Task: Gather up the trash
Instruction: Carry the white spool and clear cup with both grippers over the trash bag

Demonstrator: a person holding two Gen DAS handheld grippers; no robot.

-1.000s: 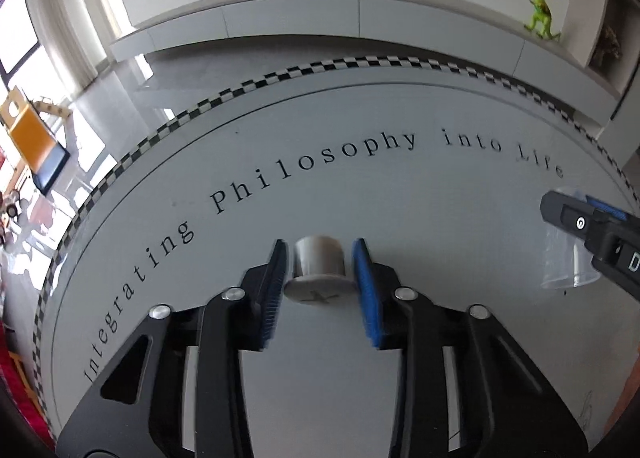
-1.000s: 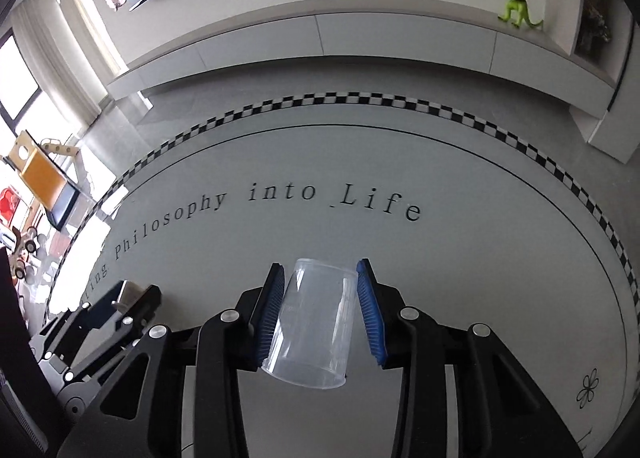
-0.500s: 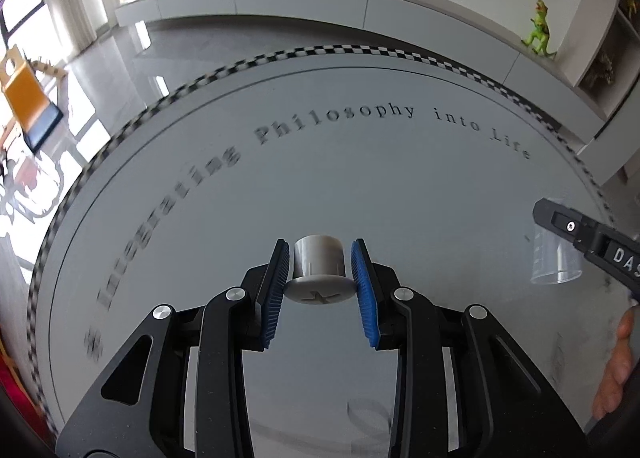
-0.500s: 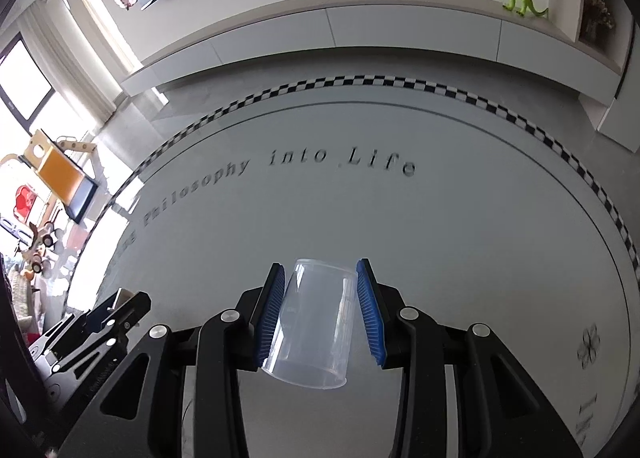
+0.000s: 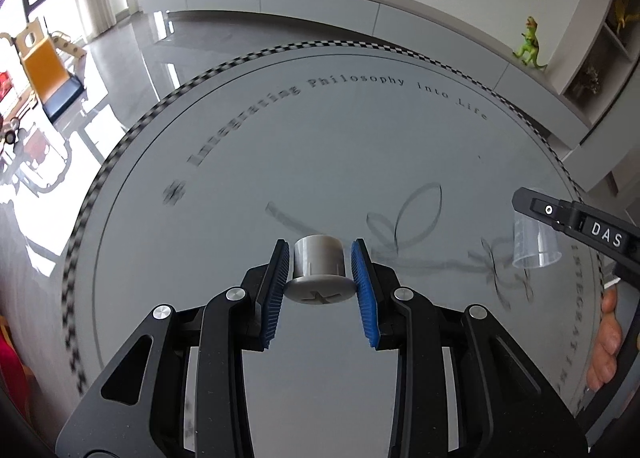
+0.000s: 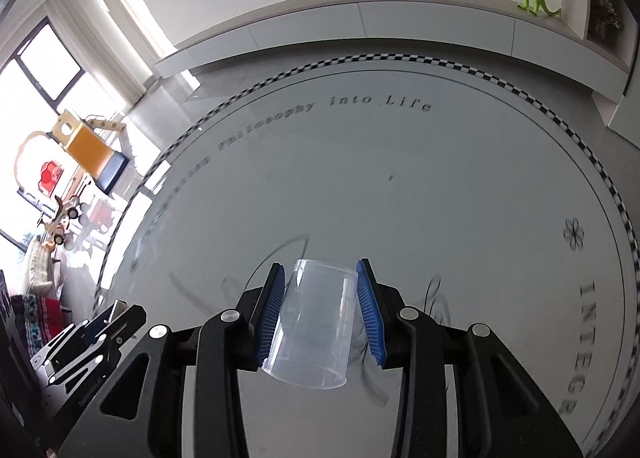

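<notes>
A large round grey rug (image 5: pixel 360 162) covered the glossy grey floor (image 5: pixel 132 70) below. Its rim carried a black-and-white checkered band (image 6: pixel 400 58), with a thin dark line just inside it. Curved lettering reading "Philosophy into Life" (image 6: pixel 360 104) ran near the far edge, and a small flower mark (image 6: pixel 574 234) sat toward the right side.

"philosophy into life" on rug (image 5: pixel 360 146), "das" on right gripper (image 5: pixel 606 234)
</notes>
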